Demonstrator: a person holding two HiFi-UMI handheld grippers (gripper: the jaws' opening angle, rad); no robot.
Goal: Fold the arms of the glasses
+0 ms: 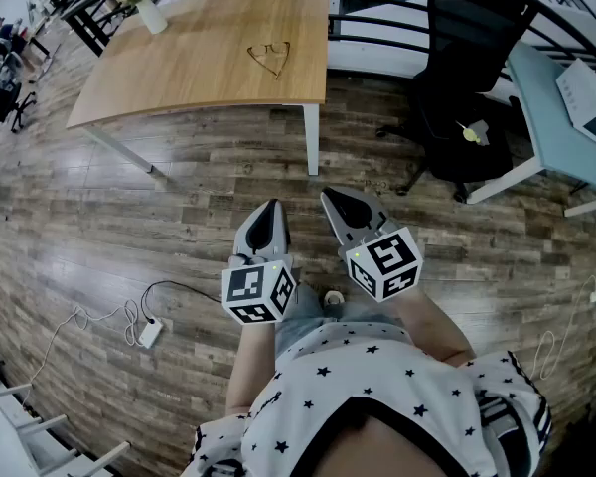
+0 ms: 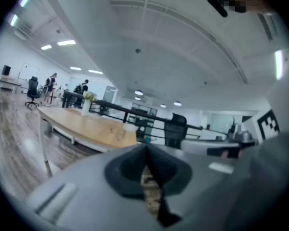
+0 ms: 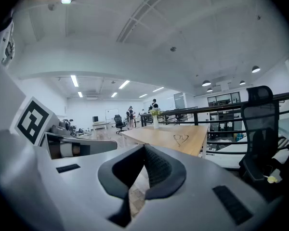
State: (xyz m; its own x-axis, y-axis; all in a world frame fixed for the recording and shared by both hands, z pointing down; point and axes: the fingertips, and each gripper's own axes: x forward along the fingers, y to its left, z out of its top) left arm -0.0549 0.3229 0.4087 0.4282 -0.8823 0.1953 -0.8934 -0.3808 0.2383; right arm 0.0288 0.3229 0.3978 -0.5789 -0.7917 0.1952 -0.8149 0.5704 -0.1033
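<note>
The glasses lie with their arms spread on the wooden table at the far side of the room. In the right gripper view the glasses show small on the tabletop, well ahead of the jaws. My left gripper and right gripper hang side by side over the wood floor, close to my body and far short of the table. Both point toward the table. The left gripper is shut with nothing in it. The right gripper also has its jaws together and empty.
A vase of flowers stands on the table's far left corner. A black office chair and a light blue desk stand to the right. A white power strip with its cable lies on the floor at left.
</note>
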